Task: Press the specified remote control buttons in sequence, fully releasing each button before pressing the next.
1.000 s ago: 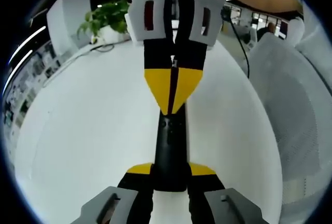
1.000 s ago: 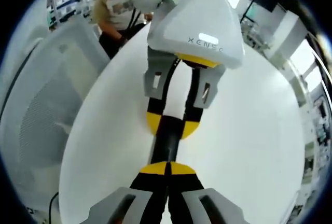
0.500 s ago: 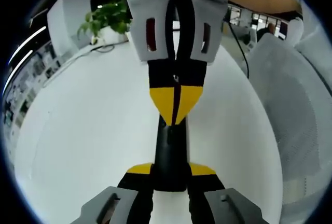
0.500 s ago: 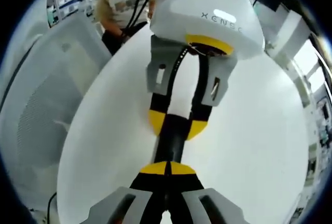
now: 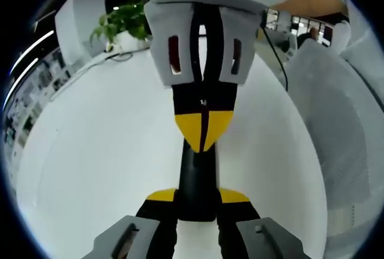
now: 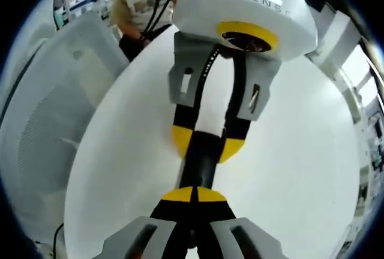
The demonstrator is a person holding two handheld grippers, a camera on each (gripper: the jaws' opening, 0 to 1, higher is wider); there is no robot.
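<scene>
pinching remote (image 5: pixel 197 181) with left gripper (image 5: pixel 198 202), closed right gripper (image 6: pixel 193 194) pressing down; off-centre tips risk wrong button.

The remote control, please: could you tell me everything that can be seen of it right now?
The remote control is a slim, black, matte bar that looks like plastic, lying lengthwise over the white table. The left gripper is shut on its near end, one yellow-tipped jaw on each side. The right gripper, closed to a point, comes down on its far end and covers the buttons there. In the right gripper view the same bar runs between both grippers. Its markings are too small to read.
</scene>
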